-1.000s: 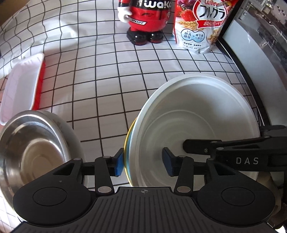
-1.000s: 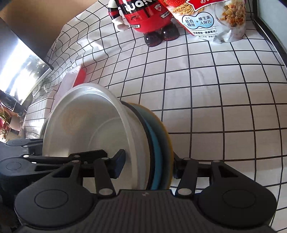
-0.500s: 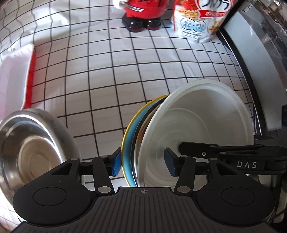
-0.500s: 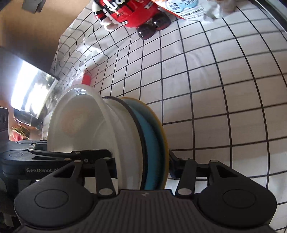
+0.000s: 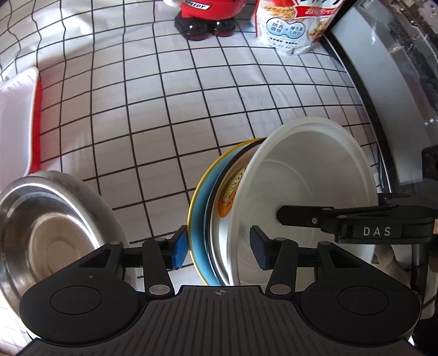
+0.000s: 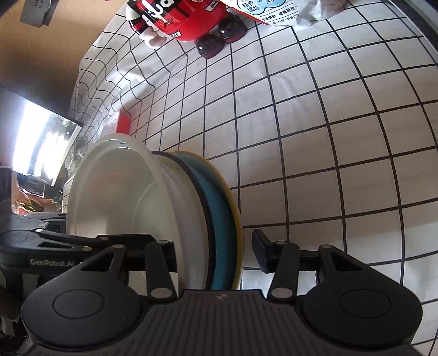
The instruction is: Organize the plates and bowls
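A stack of dishes is held on edge above the checked cloth: a white bowl (image 5: 309,189) in front, then a black-rimmed dish with an orange print (image 5: 231,189), then a blue plate with a yellow rim (image 5: 198,219). My left gripper (image 5: 217,249) is shut on the stack, its blue pads on either side. My right gripper (image 6: 216,254) straddles the same stack (image 6: 175,208) from the opposite side; a gap shows between its right pad and the yellow rim (image 6: 238,219). The right gripper's arm reaches into the bowl in the left wrist view (image 5: 356,221).
A steel bowl (image 5: 52,235) lies at the lower left. A white and red tray (image 5: 16,120) is at the left edge. A red figurine (image 5: 208,16) and a cereal bag (image 5: 290,27) stand at the back. A dark appliance edge (image 5: 364,90) runs along the right.
The stack has tipped from leaning flat to standing on edge and has risen off the cloth. The dishes have fanned apart, showing the printed dish behind the white bowl.
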The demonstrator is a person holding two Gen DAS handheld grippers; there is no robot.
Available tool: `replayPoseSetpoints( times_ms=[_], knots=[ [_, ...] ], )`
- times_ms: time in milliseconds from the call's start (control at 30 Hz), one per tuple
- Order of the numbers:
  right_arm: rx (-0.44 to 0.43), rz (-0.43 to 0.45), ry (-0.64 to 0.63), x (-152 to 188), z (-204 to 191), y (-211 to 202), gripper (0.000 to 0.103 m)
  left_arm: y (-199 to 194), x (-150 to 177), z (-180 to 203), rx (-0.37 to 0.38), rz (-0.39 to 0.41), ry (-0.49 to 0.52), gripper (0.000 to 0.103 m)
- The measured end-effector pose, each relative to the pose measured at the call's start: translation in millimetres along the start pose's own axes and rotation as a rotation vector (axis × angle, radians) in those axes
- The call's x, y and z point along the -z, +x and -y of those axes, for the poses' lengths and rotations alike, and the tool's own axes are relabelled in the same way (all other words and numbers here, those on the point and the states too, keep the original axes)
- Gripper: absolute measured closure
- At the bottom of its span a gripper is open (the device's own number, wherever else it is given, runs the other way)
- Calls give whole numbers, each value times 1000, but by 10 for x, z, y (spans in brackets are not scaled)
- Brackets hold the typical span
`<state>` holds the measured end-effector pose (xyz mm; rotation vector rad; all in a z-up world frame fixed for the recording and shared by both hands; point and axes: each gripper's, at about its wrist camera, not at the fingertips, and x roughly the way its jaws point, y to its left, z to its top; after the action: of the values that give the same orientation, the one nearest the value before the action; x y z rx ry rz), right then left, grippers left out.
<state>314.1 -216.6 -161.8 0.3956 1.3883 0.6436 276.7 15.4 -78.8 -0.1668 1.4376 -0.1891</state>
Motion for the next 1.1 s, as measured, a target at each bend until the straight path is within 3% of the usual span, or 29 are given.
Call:
replayPoseSetpoints(
  times_ms=[300,700,1100],
  knots=[
    [52,4,-29,123,-182,34,53,72,63,59,-21,28,2,48],
    [-2,-8,40,143,-99,64,52,86,39,28,-28,30,-70,47],
    [-7,-37,-9,99,-99,51,55,91,46,48,-50,26,-91,45]
  ],
)
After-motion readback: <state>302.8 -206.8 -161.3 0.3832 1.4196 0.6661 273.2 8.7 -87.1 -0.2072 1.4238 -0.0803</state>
